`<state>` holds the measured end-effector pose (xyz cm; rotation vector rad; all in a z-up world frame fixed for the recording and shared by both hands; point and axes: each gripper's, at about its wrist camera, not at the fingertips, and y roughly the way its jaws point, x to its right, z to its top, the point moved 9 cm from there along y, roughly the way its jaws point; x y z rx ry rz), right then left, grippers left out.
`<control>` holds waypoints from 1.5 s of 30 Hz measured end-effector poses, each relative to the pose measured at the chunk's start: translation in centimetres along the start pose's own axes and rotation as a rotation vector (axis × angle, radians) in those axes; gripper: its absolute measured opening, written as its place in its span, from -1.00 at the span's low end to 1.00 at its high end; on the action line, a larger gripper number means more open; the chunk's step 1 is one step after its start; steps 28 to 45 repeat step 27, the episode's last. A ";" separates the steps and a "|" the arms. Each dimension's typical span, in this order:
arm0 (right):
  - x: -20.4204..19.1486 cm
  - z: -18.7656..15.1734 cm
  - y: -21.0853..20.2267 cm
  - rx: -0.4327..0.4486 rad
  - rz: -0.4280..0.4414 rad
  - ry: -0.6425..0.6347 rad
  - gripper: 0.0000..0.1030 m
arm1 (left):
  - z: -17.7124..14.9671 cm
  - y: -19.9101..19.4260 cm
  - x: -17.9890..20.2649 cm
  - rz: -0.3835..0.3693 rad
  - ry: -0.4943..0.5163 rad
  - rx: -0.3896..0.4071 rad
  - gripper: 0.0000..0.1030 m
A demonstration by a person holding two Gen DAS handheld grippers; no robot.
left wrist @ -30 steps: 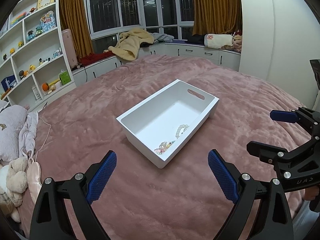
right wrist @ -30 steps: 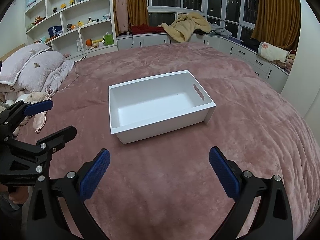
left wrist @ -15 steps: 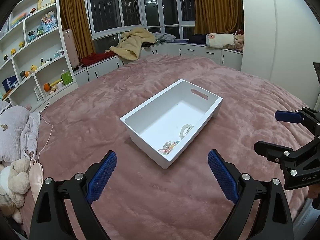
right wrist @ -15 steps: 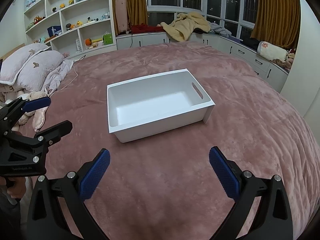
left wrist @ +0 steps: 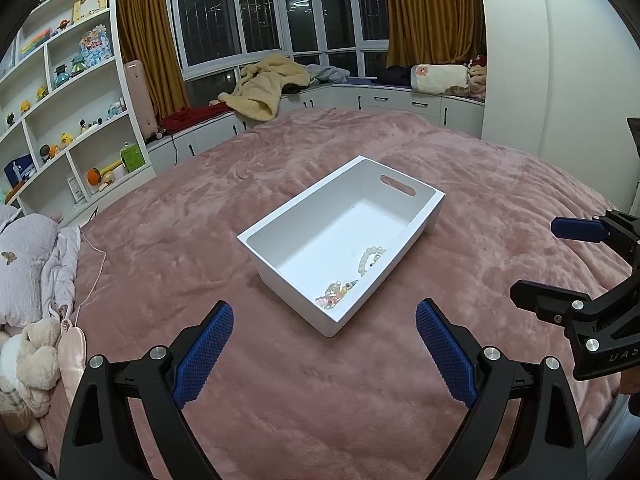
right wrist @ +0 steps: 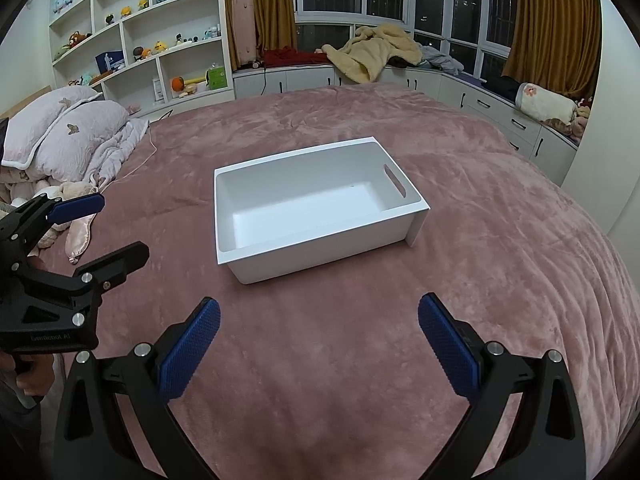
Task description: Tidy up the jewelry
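A white rectangular box (left wrist: 298, 218) with a handle slot sits in the middle of the pink bed. Inside it, by the near right wall, lie a pale bead bracelet (left wrist: 369, 258) and a colourful bead bracelet (left wrist: 335, 295). In the right wrist view the box's (right wrist: 320, 246) near wall hides the jewelry. My left gripper (left wrist: 322, 350) is open and empty, short of the box. My right gripper (right wrist: 318, 344) is open and empty, also short of the box. Each gripper shows at the edge of the other's view, the right one (left wrist: 576, 264) and the left one (right wrist: 76, 226).
The pink blanket (left wrist: 320, 400) covers the whole bed. Pillows and plush toys (left wrist: 28, 280) lie at the left edge. White shelves (left wrist: 60, 100) with toys and a window bench with blankets (left wrist: 268, 84) stand beyond the bed.
Both grippers have drawn back slightly from the box; it appears a bit farther and higher in the left wrist view. Both stay open and empty.
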<state>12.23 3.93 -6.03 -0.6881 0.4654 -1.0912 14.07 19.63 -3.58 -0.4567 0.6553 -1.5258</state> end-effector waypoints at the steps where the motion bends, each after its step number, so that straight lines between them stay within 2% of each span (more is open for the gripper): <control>1: 0.0 0.0 0.0 0.001 0.001 -0.001 0.90 | 0.0 0.0 0.0 0.000 -0.003 -0.001 0.82; 45: 0.1 0.0 0.0 0.001 0.003 0.005 0.90 | -0.5 0.4 -0.7 0.008 -0.016 -0.010 0.82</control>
